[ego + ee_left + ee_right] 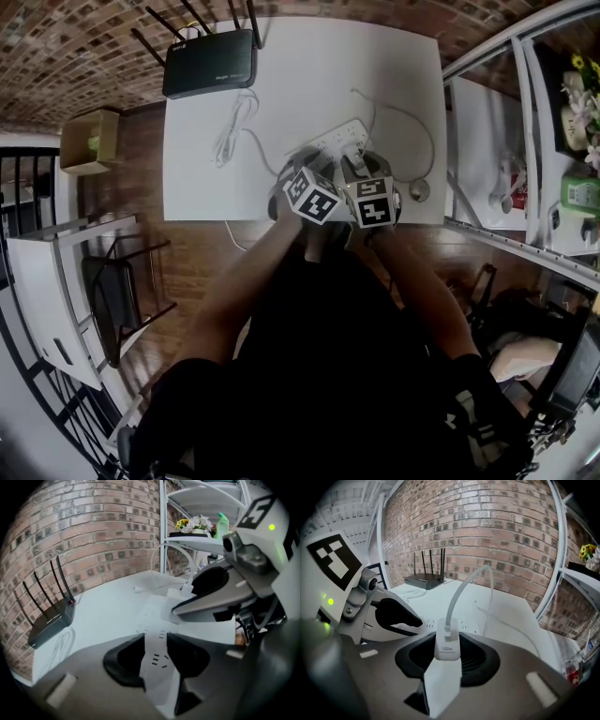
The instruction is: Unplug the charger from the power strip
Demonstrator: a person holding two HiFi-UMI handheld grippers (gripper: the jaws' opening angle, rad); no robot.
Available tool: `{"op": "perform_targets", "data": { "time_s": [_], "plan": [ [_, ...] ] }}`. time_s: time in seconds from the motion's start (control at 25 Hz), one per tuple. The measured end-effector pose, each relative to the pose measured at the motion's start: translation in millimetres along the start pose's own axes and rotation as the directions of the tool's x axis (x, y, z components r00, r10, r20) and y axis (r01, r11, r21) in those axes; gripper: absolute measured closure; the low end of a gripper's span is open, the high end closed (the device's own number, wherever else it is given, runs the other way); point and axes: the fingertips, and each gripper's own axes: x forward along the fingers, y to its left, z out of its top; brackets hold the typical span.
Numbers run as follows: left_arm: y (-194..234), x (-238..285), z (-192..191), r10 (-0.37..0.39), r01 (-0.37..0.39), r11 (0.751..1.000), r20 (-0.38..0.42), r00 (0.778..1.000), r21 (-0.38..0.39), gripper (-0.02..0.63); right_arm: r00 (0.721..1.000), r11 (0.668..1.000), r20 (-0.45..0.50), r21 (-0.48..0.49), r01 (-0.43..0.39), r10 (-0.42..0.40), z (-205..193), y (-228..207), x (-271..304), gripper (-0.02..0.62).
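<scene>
A white power strip (339,139) lies on the white table (281,94) near its front edge. In the right gripper view, a white charger (446,649) marked 100w sits between the black pads, and its white cable (461,590) arches up from it. My right gripper (447,657) is shut on that charger. My left gripper (157,658) hangs right over the strip's top face (154,620). Its jaws stand apart and socket slots show in the gap. I cannot tell whether it touches the strip. The head view shows both grippers side by side, left (314,161) and right (361,161).
A black router (208,61) with antennas stands at the table's far left. A loose white cable (230,131) lies coiled left of the strip. The charger's cable loops right to a small round object (419,189). A white metal shelf (525,141) stands at the right, a chair (112,291) at the left.
</scene>
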Motion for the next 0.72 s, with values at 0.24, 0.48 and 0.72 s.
{"op": "perform_targets", "data": {
  "time_s": [0.24,0.48,0.72],
  "plan": [
    [-0.4,1.2,0.3,-0.016,0.016,1.000,-0.010,1.000,-0.016,0.449,1.000,1.000,0.001,0.009,0.001,-0.001,-0.2,-1.1,-1.2,0.454],
    [-1.1,1.3,0.2,-0.028,0.027,0.999,-0.022,0.999,-0.033,0.449,1.000,1.000,-0.001,0.017,0.002,-0.002,-1.5,-1.7,-3.1,0.454],
    [-0.2,1.7,-0.2,-0.027,0.027,0.999,-0.010,1.000,-0.042,0.449,1.000,1.000,0.002,0.022,0.000,0.000,-1.3,-1.1,-2.7,0.454]
  ]
}}
